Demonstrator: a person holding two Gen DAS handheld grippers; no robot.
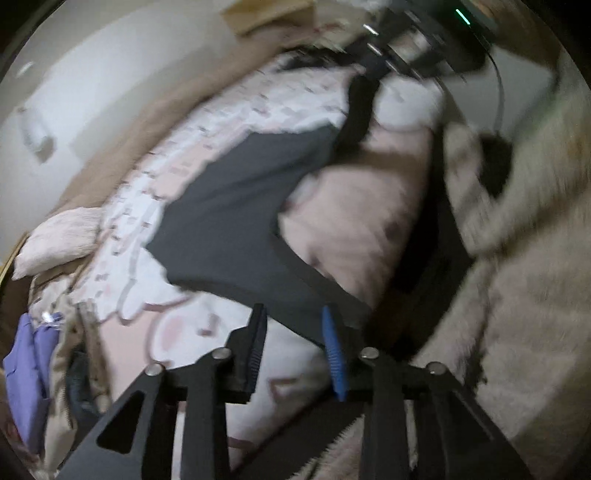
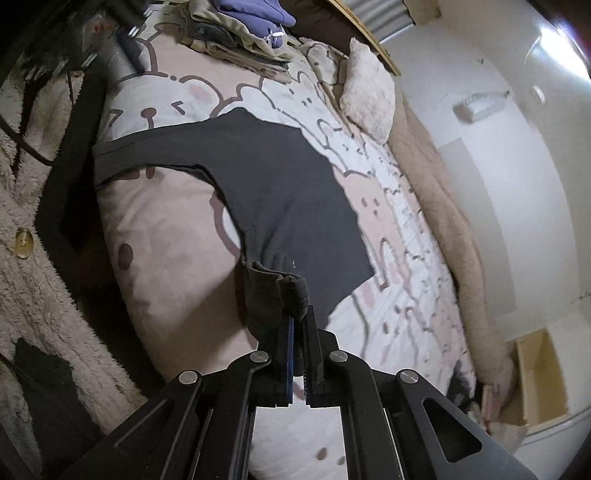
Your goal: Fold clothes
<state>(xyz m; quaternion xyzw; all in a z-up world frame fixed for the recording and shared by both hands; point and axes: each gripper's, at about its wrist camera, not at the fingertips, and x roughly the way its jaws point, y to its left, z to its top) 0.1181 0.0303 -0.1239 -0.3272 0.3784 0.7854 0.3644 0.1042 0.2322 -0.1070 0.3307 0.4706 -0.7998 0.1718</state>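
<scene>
A dark grey garment [image 2: 280, 184] lies spread on a bed with a pink-and-white bear-print cover [image 2: 166, 229]. My right gripper [image 2: 297, 314] is shut on a bunched corner of the garment [image 2: 291, 291] at its near edge. In the left wrist view the same garment [image 1: 240, 206] lies across the cover [image 1: 177, 332]. My left gripper [image 1: 295, 321] is open just at the garment's near hem, nothing between its fingers. The right gripper [image 1: 373, 51] shows blurred at the garment's far end.
A stack of folded clothes, purple on top [image 2: 251, 22], sits at the bed's far end and also shows in the left wrist view [image 1: 33, 369]. A fluffy pillow [image 2: 369, 96] and beige blanket [image 2: 443, 206] lie along the wall side. My fleece coat [image 1: 517, 258] is close.
</scene>
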